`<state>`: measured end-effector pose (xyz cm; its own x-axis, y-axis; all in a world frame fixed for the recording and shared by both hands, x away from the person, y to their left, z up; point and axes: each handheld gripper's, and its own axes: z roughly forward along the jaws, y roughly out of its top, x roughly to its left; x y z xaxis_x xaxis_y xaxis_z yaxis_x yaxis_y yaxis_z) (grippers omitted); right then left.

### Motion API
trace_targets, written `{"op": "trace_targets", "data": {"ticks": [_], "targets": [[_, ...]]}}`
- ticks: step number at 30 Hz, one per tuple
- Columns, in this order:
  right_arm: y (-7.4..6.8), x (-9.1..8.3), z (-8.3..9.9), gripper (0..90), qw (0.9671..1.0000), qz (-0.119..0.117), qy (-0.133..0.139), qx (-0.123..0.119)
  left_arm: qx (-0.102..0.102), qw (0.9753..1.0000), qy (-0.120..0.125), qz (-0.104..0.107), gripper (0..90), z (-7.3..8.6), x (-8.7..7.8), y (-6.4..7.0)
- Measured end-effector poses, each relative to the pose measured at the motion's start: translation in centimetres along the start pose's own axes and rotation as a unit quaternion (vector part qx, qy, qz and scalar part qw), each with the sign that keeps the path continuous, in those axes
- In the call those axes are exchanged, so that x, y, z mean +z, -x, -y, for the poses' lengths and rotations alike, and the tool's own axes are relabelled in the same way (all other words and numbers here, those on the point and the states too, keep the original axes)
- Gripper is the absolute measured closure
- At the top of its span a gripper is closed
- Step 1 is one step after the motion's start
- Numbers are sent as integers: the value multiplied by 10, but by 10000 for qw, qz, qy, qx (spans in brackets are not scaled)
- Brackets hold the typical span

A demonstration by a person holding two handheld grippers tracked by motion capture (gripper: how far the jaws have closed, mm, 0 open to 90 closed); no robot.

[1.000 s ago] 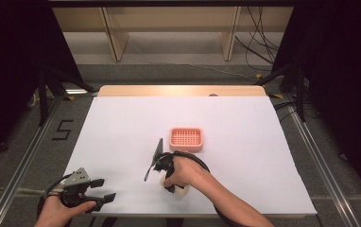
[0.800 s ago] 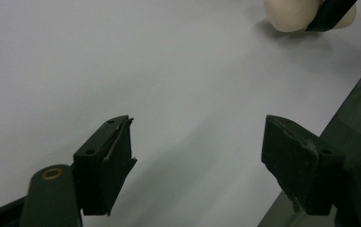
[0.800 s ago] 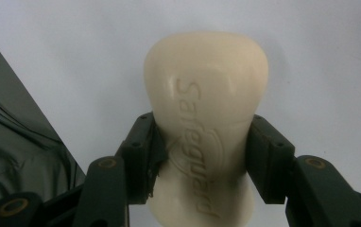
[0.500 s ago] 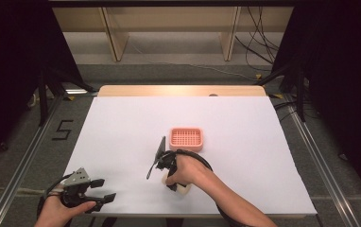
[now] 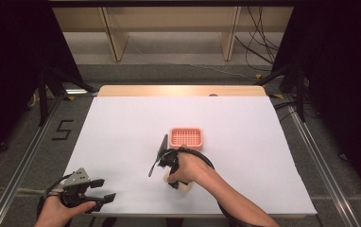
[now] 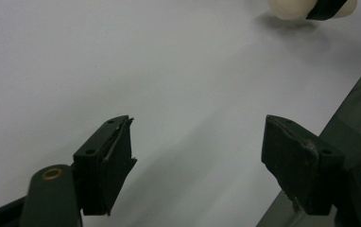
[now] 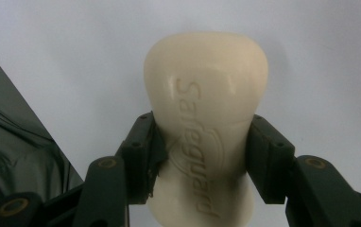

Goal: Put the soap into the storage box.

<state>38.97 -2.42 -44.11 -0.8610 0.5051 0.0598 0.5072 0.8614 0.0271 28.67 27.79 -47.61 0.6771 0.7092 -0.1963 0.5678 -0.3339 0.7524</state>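
Note:
A cream soap bar [image 7: 207,94] with raised lettering sits between the jaws of my right gripper [image 7: 202,156], which is shut on its narrow middle. In the high view that gripper [image 5: 176,181] is at the table's front centre, and the soap bar [image 5: 183,187] pokes out toward the person. A pink slotted soap dish [image 5: 185,137] lies just beyond it, apart from the hand. My left gripper [image 5: 104,189] rests open at the front left corner. Between its jaws my left gripper [image 6: 202,161] has nothing but white table, and the soap bar [image 6: 289,8] shows far off.
A white sheet [image 5: 122,127] covers the table, with a wooden strip [image 5: 178,91] along its far edge. The table's front edge and dark floor [image 6: 358,123] lie close to the left gripper. Metal rails [image 5: 22,156] run along both sides.
The right hand has moved slightly away from the person, toward the pink dish, with the soap still gripped. The left gripper has stayed put.

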Motion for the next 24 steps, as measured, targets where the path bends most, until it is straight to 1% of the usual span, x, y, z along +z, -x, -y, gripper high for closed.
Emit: {"op": "trace_targets", "data": {"ticks": [1,2,3,5,6,8,9,10,12,14,15,16,19,20,21,22,23,24], "targets": [[0,0,0,505,10000,11,-7,-15,-1,10000,0,3,248,0,0,0],[-1,-1,0,505,9999,34,-43,107,-1,10000,-1,-1,248,0,0,0],[0,-2,0,505,10000,51,-27,71,-3,10000,1,-1,248,0,0,0],[2,-2,1,505,10000,13,-1,26,-8,10000,3,2,248,0,0,0],[4,-2,1,505,9999,57,60,-133,-10,10000,4,1,248,0,0,0],[2,-3,1,505,10000,69,-18,51,-13,10000,5,-3,248,0,0,0],[3,-3,1,505,10000,13,-22,66,80,9999,-86,-45,248,0,-1,-1],[4,-2,2,505,9999,-60,15,89,22,10000,-36,-25,248,0,-1,-1],[5,-2,2,505,10000,-70,50,51,38,10000,-53,-33,248,0,-1,-1],[5,-2,2,505,10000,-51,30,52,40,10000,-49,-34,248,0,-1,-1],[5,-3,2,505,10000,64,-9,36,40,10000,-32,-42,248,1,-1,-1],[5,-3,1,505,10000,74,-28,60,40,10000,-25,-45,248,1,-1,-1],[8,-3,1,505,9999,92,38,-107,36,10000,-40,-31,248,1,-1,-1],[7,-4,2,505,9999,91,-18,45,33,10000,-36,-30,248,1,-1,-1],[7,-5,2,505,9999,76,-33,98,35,10000,-37,-29,248,1,-1,-1],[8,-5,2,505,10000,85,-3,40,5,10000,-12,-9,248,1,-1,0],[8,-5,2,505,9999,71,-15,86,14,10000,-14,-13,248,1,-1,-1],[9,-5,2,505,9999,63,-23,78,10,10000,-10,-13,248,1,-1,-1]]}}
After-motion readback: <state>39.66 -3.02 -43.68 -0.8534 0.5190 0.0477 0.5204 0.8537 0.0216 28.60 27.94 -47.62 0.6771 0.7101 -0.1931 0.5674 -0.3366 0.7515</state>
